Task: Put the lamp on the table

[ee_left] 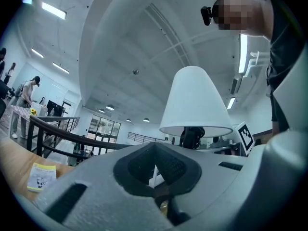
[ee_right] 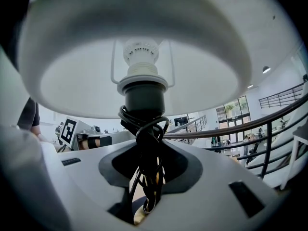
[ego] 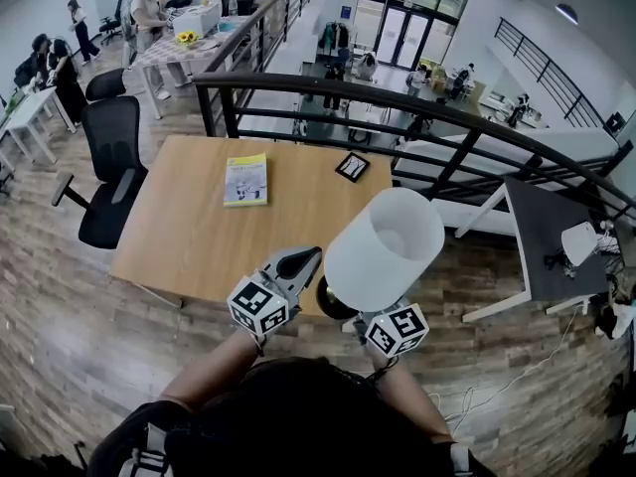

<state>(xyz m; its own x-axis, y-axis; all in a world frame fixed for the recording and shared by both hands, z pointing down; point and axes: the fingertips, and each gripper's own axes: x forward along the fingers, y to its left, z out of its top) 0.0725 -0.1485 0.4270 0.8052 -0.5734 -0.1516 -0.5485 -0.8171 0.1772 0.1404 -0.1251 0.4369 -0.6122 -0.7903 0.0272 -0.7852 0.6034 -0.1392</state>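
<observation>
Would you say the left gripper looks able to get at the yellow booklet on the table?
Probably yes: the left gripper is empty, only open table lies between it and the yellow booklet, and the lamp is off to its right.

The head camera looks steeply down from above the person onto the light wooden rectangular bench (ego: 189,229), from well above it. The camera on the left claw (ee_left: 155,171) sits low, facing along the jaws and slightly upward, and sees the white-shaded black-stemmed lamp (ee_left: 195,105) from the side. The camera on the right claw (ee_right: 147,192) sits close beneath the shade, looking up into it. All three views share the lamp and the curved black metal railing (ego: 397,92). The head and left views also share the thin yellow booklet (ego: 245,179).
</observation>
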